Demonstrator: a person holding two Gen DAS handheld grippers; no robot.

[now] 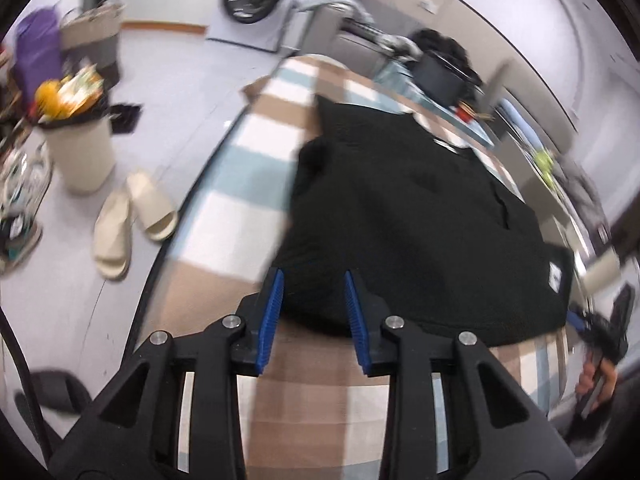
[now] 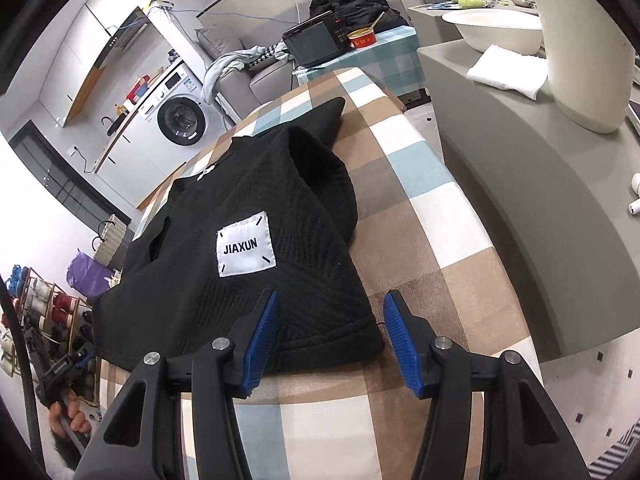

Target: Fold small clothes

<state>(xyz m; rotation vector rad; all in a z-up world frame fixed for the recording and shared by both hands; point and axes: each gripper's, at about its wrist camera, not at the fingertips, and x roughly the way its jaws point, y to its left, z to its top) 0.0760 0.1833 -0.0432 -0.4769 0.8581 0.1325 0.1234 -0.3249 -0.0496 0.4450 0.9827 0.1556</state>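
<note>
A black knit garment with a white JIAXUN patch lies spread on a checked brown, white and blue cloth covering the table. My left gripper is open, its blue pads either side of the garment's near hem corner. My right gripper is open wide around the other hem corner, not clamped. The right gripper also shows at the right edge of the left wrist view, and the left gripper at the lower left of the right wrist view. The left wrist view is blurred.
A grey counter with a white bowl and folded white cloth flanks the table's right. Slippers, a full bin and a shoe rack stand on the floor to the left. A washing machine is behind.
</note>
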